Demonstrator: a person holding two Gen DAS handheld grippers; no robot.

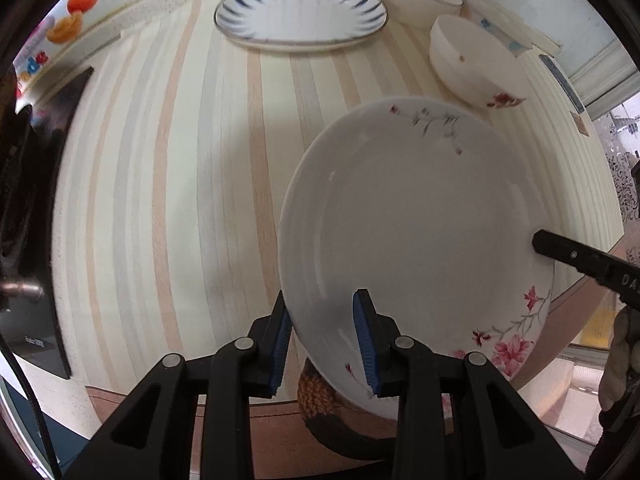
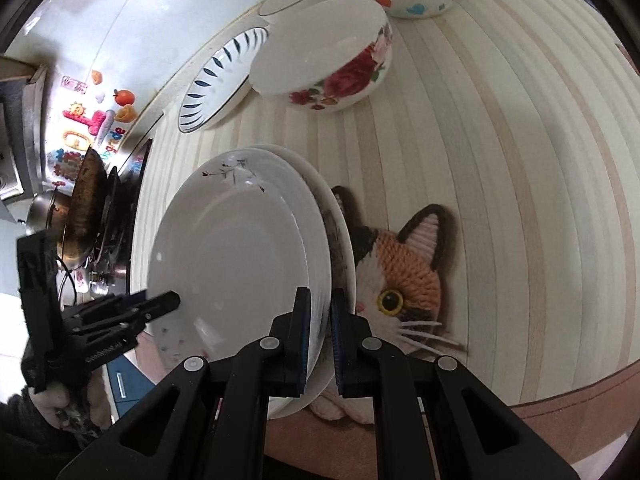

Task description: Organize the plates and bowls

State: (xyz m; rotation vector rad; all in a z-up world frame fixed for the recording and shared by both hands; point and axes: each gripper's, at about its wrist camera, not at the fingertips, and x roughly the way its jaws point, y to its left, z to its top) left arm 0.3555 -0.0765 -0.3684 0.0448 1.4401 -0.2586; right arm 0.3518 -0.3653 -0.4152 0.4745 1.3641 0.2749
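A striped tablecloth (image 1: 168, 168) is covering the table, with a cooker area lying beyond its edge at the left of the right wrist view. Nearest, low in each frame, both grippers are gripping plate rims: the left gripper (image 1: 326, 342) is clamping the near rim of the top floral plate (image 1: 416, 220), while the right gripper (image 2: 320, 344) is pinching the rim on the opposite side, where a second plate (image 2: 340, 236) is sitting just beneath. The stack is resting over a knitted cat mat (image 2: 404, 276). Farther off, the blue-striped plate (image 1: 300, 10) is lying at upper centre and the rose bowl (image 2: 324, 56) nearer the right gripper.
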